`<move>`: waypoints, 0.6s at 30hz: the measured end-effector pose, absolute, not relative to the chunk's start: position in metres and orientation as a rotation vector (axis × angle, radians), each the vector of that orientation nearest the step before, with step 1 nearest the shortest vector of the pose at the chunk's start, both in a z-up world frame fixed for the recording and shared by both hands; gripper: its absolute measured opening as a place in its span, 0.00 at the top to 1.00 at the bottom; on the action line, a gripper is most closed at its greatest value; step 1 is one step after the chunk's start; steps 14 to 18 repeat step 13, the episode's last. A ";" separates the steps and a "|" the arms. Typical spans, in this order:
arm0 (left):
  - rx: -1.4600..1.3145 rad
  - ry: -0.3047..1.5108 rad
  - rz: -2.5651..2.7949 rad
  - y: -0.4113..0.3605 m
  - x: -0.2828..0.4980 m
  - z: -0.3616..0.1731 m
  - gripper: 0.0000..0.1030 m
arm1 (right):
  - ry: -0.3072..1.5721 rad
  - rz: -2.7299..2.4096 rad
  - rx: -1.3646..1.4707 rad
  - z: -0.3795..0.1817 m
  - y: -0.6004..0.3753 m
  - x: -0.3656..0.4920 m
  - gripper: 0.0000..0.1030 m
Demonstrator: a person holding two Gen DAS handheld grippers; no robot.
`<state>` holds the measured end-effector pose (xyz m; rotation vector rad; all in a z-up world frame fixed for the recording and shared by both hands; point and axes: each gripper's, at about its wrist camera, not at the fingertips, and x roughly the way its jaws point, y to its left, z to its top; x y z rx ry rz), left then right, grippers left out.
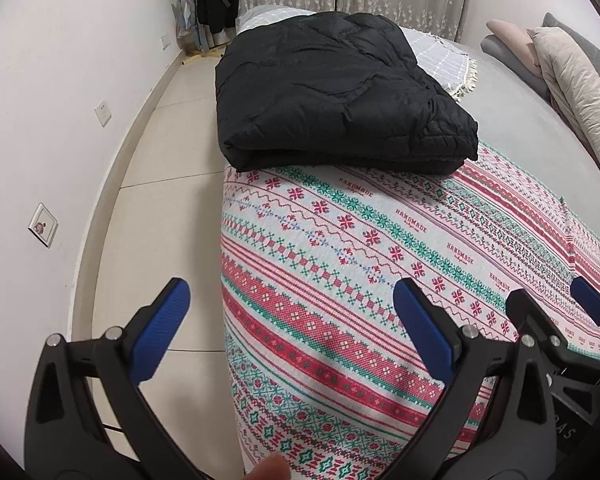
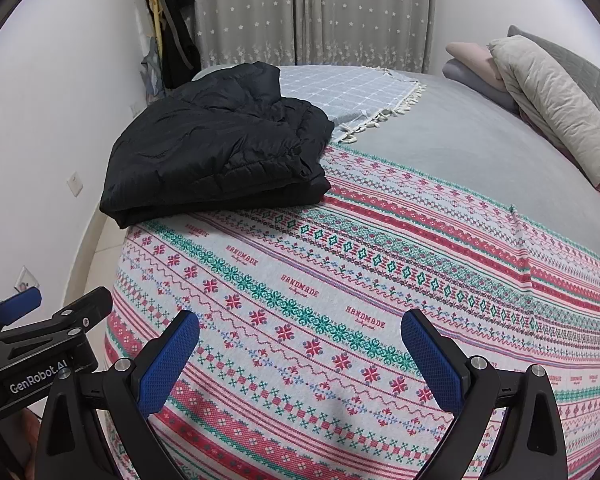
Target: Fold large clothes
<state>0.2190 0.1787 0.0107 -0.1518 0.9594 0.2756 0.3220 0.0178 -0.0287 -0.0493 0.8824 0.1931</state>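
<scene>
A black puffer jacket (image 1: 336, 92) lies folded into a thick bundle at the far left side of the bed, also seen as the black jacket (image 2: 216, 144) in the right wrist view. My left gripper (image 1: 292, 300) is open, well short of the jacket, over the patterned blanket's (image 1: 340, 264) near left edge. My right gripper (image 2: 300, 332) is open too, with nothing between its blue pads, above the same patterned blanket (image 2: 380, 272). The left gripper (image 2: 56, 304) shows at the left of the right wrist view, and the right gripper (image 1: 552, 300) at the right of the left wrist view.
A light checked throw (image 2: 348, 88) with fringe lies beyond the jacket. Pillows (image 2: 548, 100) are stacked at the bed's right end. Tiled floor (image 1: 168, 168) and a white wall run along the left. Curtains (image 2: 312, 8) and hanging dark clothes (image 2: 176, 36) stand behind.
</scene>
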 end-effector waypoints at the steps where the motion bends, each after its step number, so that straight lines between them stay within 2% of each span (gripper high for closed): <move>1: -0.152 0.961 0.276 0.179 0.220 0.011 0.02 | 0.883 0.192 -0.049 -0.029 0.018 0.322 0.01; 18: -0.131 0.959 0.285 0.181 0.217 0.014 0.02 | 0.882 0.199 -0.057 -0.026 0.026 0.323 0.01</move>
